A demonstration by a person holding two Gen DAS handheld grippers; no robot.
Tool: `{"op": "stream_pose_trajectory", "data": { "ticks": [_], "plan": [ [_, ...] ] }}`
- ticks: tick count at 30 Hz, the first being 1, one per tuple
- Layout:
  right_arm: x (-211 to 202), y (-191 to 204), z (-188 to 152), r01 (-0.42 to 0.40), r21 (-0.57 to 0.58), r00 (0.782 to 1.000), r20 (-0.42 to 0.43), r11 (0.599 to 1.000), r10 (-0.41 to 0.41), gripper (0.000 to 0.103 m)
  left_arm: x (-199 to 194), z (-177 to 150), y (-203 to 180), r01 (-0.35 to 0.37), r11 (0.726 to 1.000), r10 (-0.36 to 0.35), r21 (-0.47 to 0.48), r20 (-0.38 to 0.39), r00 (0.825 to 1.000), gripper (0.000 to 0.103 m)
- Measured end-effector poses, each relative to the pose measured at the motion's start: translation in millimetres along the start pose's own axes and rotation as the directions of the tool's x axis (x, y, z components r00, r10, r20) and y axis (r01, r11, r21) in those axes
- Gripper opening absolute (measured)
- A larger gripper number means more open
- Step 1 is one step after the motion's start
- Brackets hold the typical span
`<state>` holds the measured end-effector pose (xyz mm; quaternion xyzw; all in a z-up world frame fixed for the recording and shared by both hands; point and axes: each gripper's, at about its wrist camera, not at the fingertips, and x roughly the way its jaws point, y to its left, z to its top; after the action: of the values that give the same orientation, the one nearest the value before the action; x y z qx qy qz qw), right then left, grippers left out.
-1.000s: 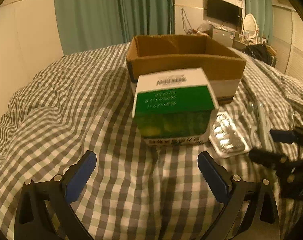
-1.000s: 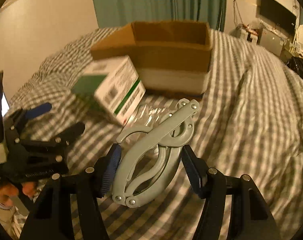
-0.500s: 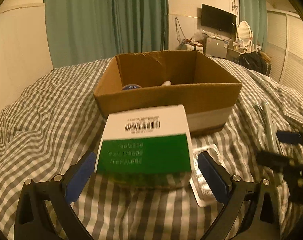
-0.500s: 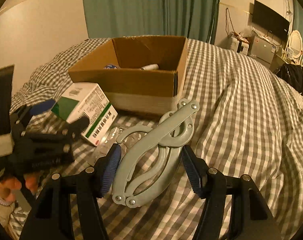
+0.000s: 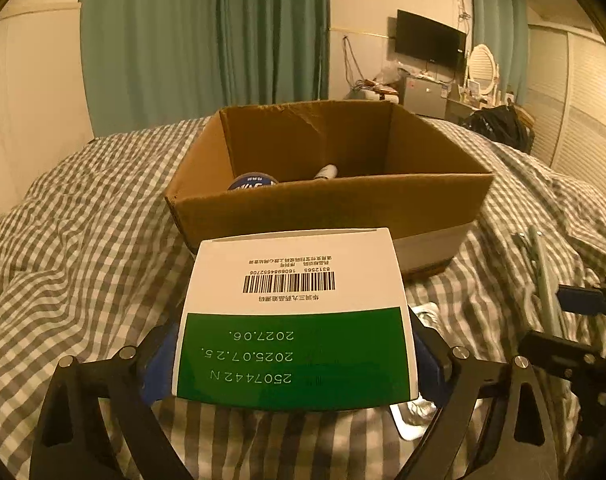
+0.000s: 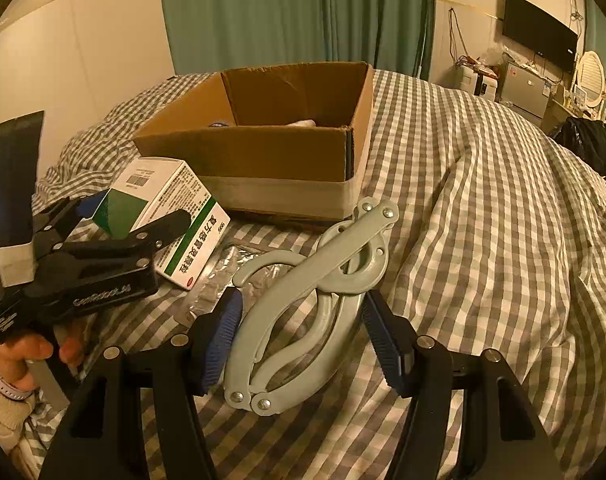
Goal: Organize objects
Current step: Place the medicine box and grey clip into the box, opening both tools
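Gripping one green-and-white medicine carton [image 5: 295, 320], the left gripper [image 5: 295, 364] sits before one cardboard box [image 5: 327, 208]; right gripper [image 6: 303, 340] pinches one grey plastic folding hanger [image 6: 315, 300].

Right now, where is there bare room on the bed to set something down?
Bare quilt lies right of the cardboard box, and also left of it. In front it is crowded: medicine box, blister pack, folding hanger and both grippers.
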<state>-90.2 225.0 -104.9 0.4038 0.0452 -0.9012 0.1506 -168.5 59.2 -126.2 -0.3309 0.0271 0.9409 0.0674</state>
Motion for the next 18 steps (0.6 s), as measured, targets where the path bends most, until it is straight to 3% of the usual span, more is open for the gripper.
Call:
{"op": "stream_pose_trajectory", "data": {
  "ticks": [8,18],
  "plan": [
    [-34,13,10,0.007,-0.028,0.998,0.063,1.0,-0.005,0.062,-49,18,1,-0.001,1.0,0.0,0.008,0.036,0.999,0.095],
    [-92,27,76,0.048,-0.132,0.974,0.224,0.99,-0.017,0.062,-101,77,7,-0.028,1.0,0.03,-0.01,0.171,0.985,0.095]
  ]
}}
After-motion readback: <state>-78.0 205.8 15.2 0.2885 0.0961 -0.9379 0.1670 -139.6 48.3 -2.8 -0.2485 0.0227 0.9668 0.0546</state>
